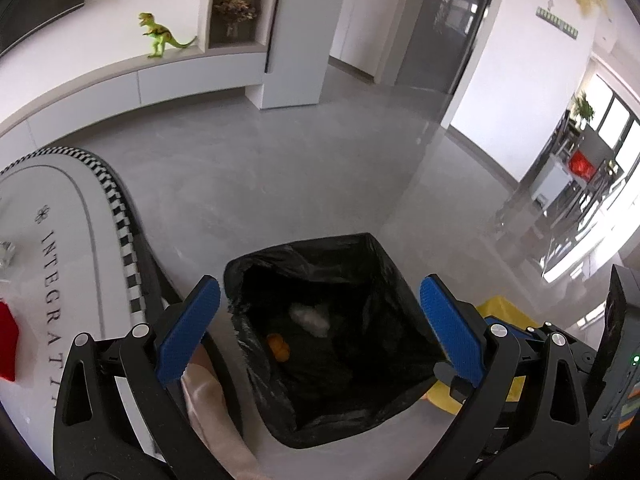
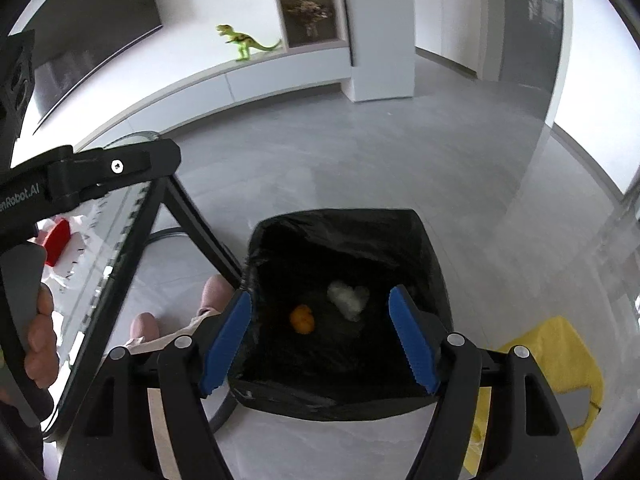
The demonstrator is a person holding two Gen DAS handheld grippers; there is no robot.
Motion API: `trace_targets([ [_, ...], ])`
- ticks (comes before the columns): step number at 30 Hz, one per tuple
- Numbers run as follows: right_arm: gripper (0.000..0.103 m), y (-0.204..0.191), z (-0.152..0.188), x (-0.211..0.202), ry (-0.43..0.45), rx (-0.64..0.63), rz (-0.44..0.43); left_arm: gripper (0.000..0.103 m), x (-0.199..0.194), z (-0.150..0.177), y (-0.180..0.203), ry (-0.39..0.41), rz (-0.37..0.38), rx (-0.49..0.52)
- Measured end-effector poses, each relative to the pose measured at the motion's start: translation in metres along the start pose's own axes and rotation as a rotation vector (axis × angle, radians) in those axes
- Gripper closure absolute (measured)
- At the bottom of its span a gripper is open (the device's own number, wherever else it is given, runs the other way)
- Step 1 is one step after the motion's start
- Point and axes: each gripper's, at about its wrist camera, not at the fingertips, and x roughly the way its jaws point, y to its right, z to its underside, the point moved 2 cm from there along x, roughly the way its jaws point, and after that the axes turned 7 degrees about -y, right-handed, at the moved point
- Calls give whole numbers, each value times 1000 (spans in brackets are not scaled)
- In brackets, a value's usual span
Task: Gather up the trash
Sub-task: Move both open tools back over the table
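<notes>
Both grippers [image 1: 320, 320] [image 2: 320, 340] are black with silver screws and ribbed blue jaws.

Right tongs [image 2: 320, 340] held above the trash bin [image 2: 432, 248], jaws spread wide, nothing between the blue pads [image 2: 228, 344]. Bin stands on the grey floor [image 2: 380, 160] and is lined with a black bag [image 2: 280, 398]. Inside the bin: one orange item [image 2: 302, 319] and one crumpled white item [image 2: 347, 298], lying near each other, apart. Left tongs' black body [image 2: 88, 176] crosses the upper left, gripped by a hand [image 2: 40, 340]. Glass-topped surface [image 2: 112, 248] at left carries a red item [image 2: 58, 240]. Yellow object [image 2: 560, 360] on the floor right of the bin. Green toy dinosaur [image 2: 246, 43] stands on the white ledge [image 2: 280, 68] by the far wall.
</notes>
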Motion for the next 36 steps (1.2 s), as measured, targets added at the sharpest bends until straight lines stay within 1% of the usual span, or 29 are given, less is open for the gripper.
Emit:
trace_targets([
  [6,30,-46,-12,-10,21,-94,-44,6,-27,10,-34,38,-28,-58],
  [9,25,-73,-16,-13,26,-142,-83,6,-42,20,-56,56,-53,-102],
  [15,25,-122,-20,-14,23,-237,-132,6,-69,40,-103,75,-102,-202],
  [18,24,-144,-23,-13,19,-273,-168,6,-82,51,-121,83,-145,-230],
  [21,20,-166,-25,-11,15,-303,-210,6,-96,63,-140,91,-190,-251],
  [24,20,-192,-28,-8,0,-334,-261,6,-111,79,-161,102,-237,-280],
  [30,20,-247,-32,3,-36,-405,-351,6,-145,118,-212,142,-333,-396],
  [34,20,-280,-31,12,-59,-451,-400,6,-163,142,-250,151,-416,-473],
  [36,20,-300,-31,19,-70,-478,-410,6,-168,151,-268,150,-429,-518],
])
